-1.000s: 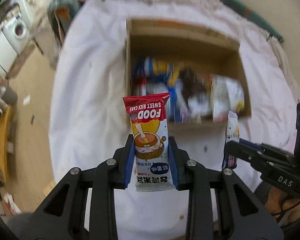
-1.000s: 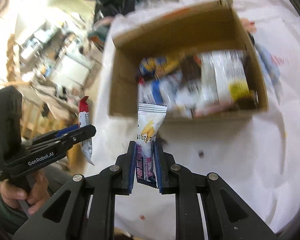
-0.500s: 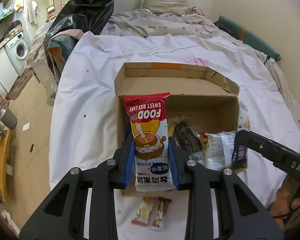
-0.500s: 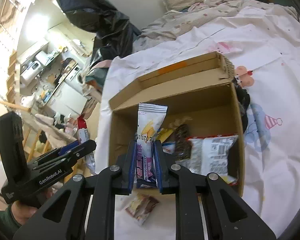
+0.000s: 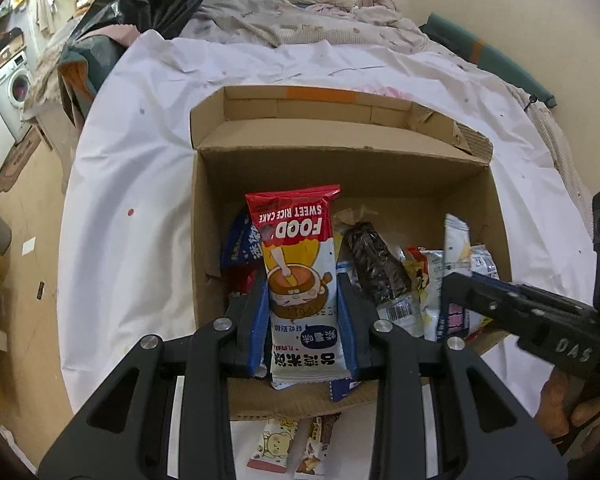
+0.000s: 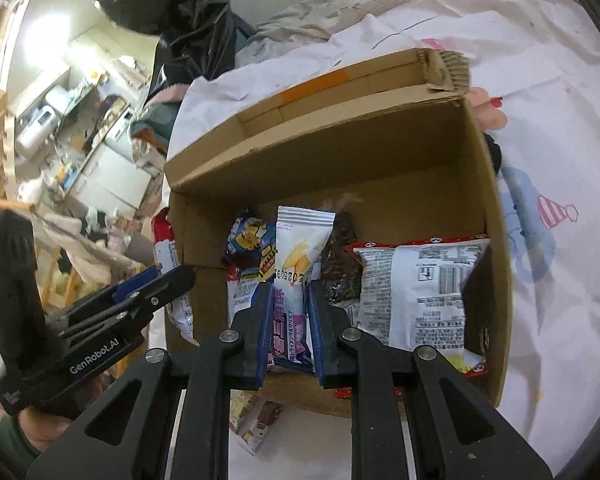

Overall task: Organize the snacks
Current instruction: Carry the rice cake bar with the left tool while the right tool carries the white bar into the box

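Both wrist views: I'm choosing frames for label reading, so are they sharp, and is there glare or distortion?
Left wrist: sharp, rice cake pack print legible, fisheye bends the box. Right wrist: sharp centre, kitchen overexposed, edges warped.

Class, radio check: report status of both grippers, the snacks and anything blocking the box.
Left gripper shut on sweet rice cake packet. Right gripper shut on white-purple snack packet. Both over cardboard box. Nothing blocking.

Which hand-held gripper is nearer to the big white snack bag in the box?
Right. The right hand-held gripper is beside the white snack bag; the left hand-held gripper is farther away.
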A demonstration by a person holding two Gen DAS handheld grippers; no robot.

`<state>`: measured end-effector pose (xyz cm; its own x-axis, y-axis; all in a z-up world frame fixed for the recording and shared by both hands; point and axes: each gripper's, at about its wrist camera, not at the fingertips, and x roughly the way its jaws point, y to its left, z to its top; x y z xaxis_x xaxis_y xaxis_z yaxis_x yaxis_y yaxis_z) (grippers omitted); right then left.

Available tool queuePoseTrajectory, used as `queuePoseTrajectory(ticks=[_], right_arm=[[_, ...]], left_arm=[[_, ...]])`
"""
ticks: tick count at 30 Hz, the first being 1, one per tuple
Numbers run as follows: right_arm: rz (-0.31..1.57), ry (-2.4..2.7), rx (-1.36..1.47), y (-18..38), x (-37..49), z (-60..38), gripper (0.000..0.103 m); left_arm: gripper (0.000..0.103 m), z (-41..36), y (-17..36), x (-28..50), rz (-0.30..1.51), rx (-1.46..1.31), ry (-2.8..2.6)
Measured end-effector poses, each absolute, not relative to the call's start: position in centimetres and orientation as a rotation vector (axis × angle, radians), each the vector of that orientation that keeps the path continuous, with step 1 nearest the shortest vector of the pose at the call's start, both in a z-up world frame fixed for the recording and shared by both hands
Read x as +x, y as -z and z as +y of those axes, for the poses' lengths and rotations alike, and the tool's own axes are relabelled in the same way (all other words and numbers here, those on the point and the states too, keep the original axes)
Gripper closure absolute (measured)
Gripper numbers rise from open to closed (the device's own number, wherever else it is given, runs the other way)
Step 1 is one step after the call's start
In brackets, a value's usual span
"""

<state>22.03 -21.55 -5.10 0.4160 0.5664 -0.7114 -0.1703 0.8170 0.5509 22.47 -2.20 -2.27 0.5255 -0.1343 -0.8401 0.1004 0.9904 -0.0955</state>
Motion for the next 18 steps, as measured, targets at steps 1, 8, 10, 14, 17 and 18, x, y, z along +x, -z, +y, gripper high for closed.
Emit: queuePoseTrajectory(ticks=[1,8,10,14,17,18], right_arm=[[1.051,-0.481,0.43,5.2,22.2,-21.5,0.084],[1.063,-0.478,0.421,5.5,22.4,-21.2,0.084],[1.069,-0.474,0.416,5.7,22.3,-21.2,0.084],[1.078,-0.469,0.418,5.9,22.4,-21.2,0.084],[1.089,-0.468,0.419,6.1,22.5,-21.3,0.083],[1.093,-0.468,0.42,6.2,22.5,-21.3,0.083]], left_arm=[[0.076,-2.3,2.3,22.4,1.008,-0.032,0.141],[0.076,-2.6,2.8,22.5,1.007,0.015,0.115],[0.076,-2.6,2.9,22.5,1.01,0.003,0.123],[0.076,-2.8,2.9,22.4,0.983,0.031,0.109],[0.076,-2.7,3.0,22.5,0.982,0.034,0.097],[0.076,-2.7,3.0,22.5,0.983,0.031,0.097]])
